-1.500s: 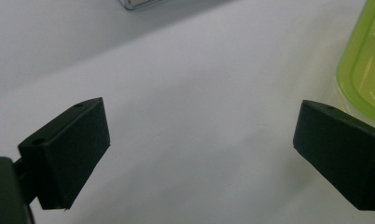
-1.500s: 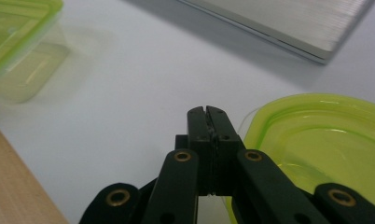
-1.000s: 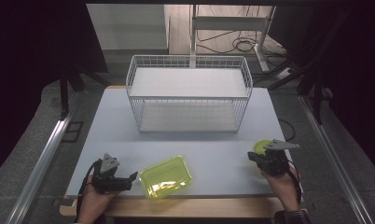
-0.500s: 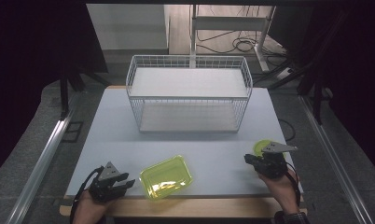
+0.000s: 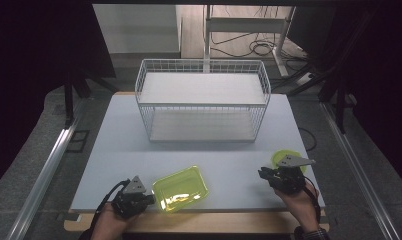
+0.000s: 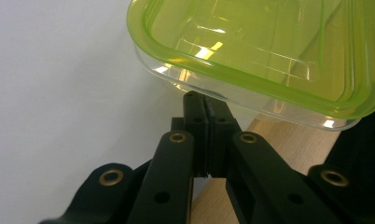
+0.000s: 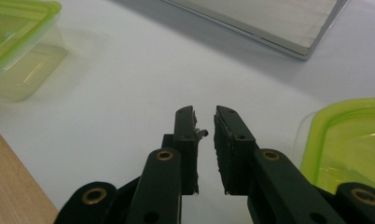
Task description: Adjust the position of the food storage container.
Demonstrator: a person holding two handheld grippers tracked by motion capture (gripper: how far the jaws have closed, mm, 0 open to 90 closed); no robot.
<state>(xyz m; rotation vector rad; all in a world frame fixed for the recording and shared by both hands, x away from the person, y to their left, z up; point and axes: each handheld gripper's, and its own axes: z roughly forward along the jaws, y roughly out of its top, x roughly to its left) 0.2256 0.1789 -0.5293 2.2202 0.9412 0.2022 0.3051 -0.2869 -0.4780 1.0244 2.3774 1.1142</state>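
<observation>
- The tabletop (image 5: pixel 114 150) is carrying a wire basket (image 5: pixel 203 102) at its far side, well apart from both hands.
- A green-lidded box (image 5: pixel 181 189) is lying at the near edge, just right of the left tool (image 5: pixel 148 198); part of it seems to be overhanging the edge in the left gripper view.
- A second green box (image 5: pixel 279 159) is sitting at the right edge, just beside the right tool (image 5: pixel 262 173).
- The left tool is pointing under the lid rim (image 6: pixel 251 88) with its jaws pressed together, gripping nothing.
- The right tool is hovering over bare tabletop with its jaws slightly apart, holding nothing.
- Risk, as I judge it: with the jaws together, the left tool is likely to nudge the box rather than grasp it, and a push from this side could be sliding or tipping it off the near edge.
- Opening too late could also be skewing the lid.
</observation>
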